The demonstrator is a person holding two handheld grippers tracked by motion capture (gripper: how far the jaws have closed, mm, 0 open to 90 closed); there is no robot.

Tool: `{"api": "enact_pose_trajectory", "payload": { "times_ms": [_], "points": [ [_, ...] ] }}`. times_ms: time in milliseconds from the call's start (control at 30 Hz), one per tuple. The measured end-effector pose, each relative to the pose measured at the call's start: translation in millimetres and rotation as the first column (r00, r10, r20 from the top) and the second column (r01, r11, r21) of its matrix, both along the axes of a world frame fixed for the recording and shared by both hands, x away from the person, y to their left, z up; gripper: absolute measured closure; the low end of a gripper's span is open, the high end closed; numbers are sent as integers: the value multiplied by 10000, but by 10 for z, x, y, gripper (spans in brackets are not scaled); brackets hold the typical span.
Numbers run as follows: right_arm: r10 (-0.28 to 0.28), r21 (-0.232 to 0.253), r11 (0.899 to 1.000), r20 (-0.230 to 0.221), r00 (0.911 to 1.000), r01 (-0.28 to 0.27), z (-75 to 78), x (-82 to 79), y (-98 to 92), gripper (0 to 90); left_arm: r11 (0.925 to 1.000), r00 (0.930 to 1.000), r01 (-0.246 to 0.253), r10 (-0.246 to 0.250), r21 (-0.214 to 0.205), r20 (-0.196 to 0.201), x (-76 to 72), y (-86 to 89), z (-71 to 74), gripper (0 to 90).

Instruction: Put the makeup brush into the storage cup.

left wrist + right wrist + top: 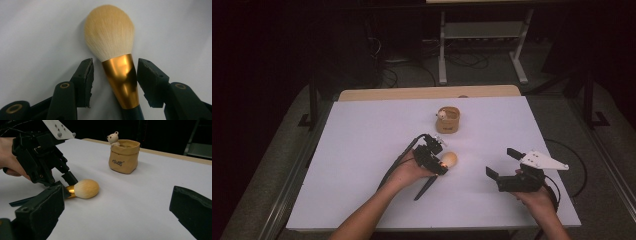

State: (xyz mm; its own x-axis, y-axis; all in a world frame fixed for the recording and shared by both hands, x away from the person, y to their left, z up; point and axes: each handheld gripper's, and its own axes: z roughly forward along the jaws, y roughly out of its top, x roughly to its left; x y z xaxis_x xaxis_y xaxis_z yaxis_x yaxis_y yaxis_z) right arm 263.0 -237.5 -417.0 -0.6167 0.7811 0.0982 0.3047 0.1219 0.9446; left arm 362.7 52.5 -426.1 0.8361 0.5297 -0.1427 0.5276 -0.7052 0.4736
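Observation:
A makeup brush lies on the white table, its fluffy cream head point(449, 159) joined by a gold ferrule point(122, 80) to a dark handle point(426, 187) that points toward the person. My left gripper point(441, 159) is lowered over the ferrule, one jaw on each side. In the left gripper view point(115, 67) there is a gap on the left and barely any on the right, so the pads do not press on it. My right gripper point(501, 162) is held to the right of the brush point(86, 188), jaws wide open with nothing between them point(117, 195).
A small tan pouch point(448, 121) with a toy bear point(113, 138) peeking over its rim stands behind the brush, toward the table's far edge. The white table point(362, 150) ends in a wooden strip at the back. Dark floor, cables and metal frame legs lie beyond.

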Motion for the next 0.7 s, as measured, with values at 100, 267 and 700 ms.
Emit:
{"api": "enact_pose_trajectory", "payload": {
  "times_ms": [100, 267, 700],
  "points": [
    [-9, 1, 10000, 4, 10000, 9, 0, 1, -1, 0, 10000, 10000, -15, 15, 40, -16, 3, -4, -1, 484],
    [-7, -6, 10000, 4, 10000, 7, 1, 0, -1, 0, 10000, 10000, -11, 11, 98, 7, 3, -9, 1, 498],
    [-1, -12, 10000, -5, 10000, 1, 1, -2, 2, 0, 9999, 10000, 12, -11, 153, -25, 14, -19, 3, 538]
  ]
}}
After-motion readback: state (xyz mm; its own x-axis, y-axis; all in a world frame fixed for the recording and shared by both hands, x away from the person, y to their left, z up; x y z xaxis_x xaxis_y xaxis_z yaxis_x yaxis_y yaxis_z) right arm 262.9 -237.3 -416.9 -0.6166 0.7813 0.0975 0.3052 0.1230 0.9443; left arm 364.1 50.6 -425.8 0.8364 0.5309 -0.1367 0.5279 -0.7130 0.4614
